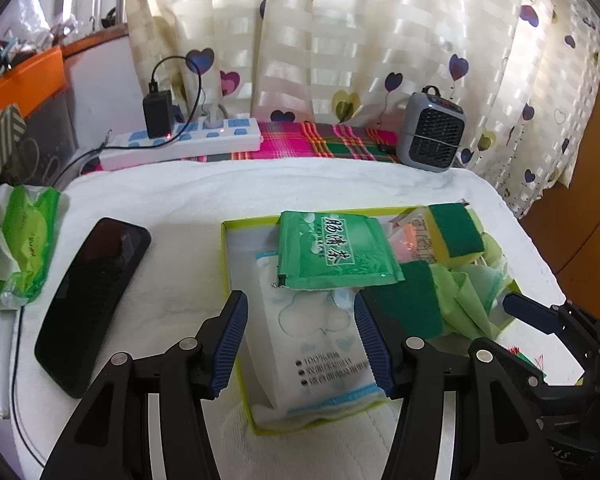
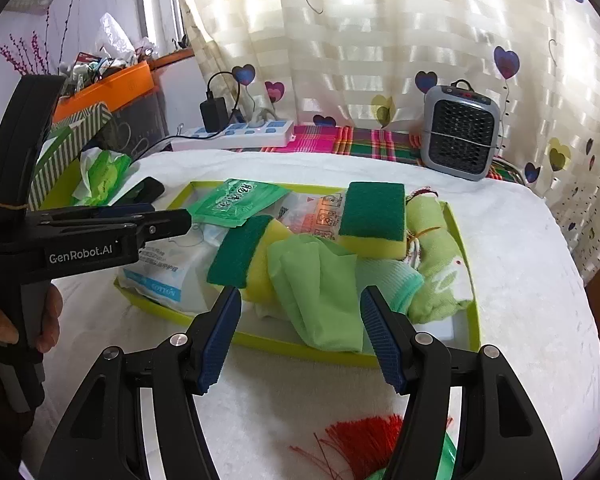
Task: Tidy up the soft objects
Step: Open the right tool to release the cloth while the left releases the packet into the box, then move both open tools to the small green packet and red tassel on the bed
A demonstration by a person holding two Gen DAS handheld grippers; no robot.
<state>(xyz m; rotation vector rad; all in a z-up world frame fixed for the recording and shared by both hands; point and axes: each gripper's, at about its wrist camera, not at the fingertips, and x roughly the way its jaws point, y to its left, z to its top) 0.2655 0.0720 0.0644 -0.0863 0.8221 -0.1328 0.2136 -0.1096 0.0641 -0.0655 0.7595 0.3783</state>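
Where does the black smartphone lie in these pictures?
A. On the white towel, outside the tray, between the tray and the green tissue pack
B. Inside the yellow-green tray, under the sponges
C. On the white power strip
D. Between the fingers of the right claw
A: the black smartphone lies flat on the white towel, left of the shallow yellow-green tray and right of the green tissue pack.
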